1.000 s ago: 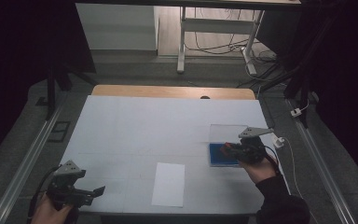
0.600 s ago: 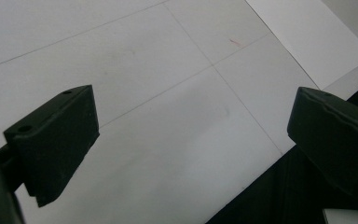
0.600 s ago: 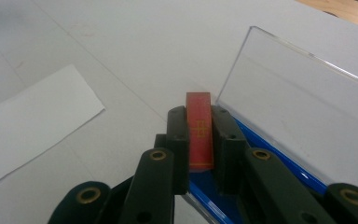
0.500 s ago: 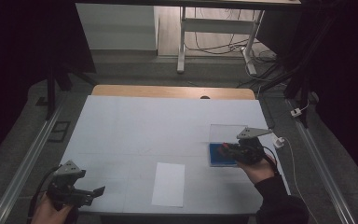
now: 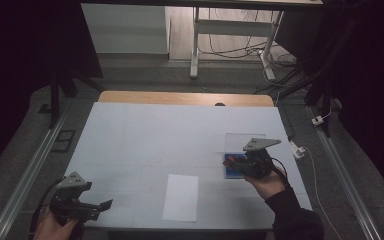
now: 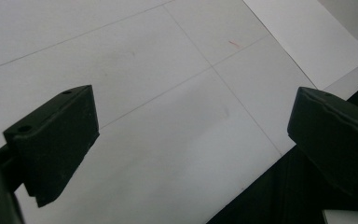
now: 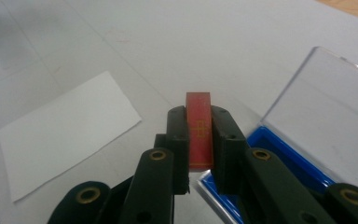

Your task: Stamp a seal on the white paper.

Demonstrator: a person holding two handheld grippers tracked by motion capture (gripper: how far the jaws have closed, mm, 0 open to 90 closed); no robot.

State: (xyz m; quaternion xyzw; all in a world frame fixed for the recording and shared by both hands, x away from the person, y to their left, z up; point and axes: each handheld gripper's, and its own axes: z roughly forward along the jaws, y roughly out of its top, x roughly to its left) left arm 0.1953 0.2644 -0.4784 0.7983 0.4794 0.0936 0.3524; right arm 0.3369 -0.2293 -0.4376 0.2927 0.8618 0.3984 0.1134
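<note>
**Red stamp lifted from the ink pad, paper is next**

The red stamp point(image 7: 199, 130) is a narrow block with a thin gold pattern on its face. In the right gripper view it stands between the two black jaws, which press on its two broad sides, so the right gripper point(image 7: 199, 140) is closed on it and holds it firmly. Its long axis runs along the jaws and away from the camera, and its far end sticks out a little past the tips. It is held in the air at the near edge of the blue ink pad point(image 7: 279, 163), whose clear lid point(image 7: 326, 107) is folded open behind it. In the high view the right gripper point(image 5: 235, 164) is at the right side of the table point(image 5: 180, 130), over the blue pad point(image 5: 232, 170).

I judge that the step in hand is carrying the inked stamp from the pad toward the white paper point(image 5: 181, 196), which lies flat near the front edge of the table, well apart from the pad. The next move calls for bringing the stamp over the paper, turning its printing face down, and pressing straight, without sliding.

The left gripper point(image 5: 95, 206) is at the front left corner of the table. Its jaws stand wide apart and nothing is between them.
</note>
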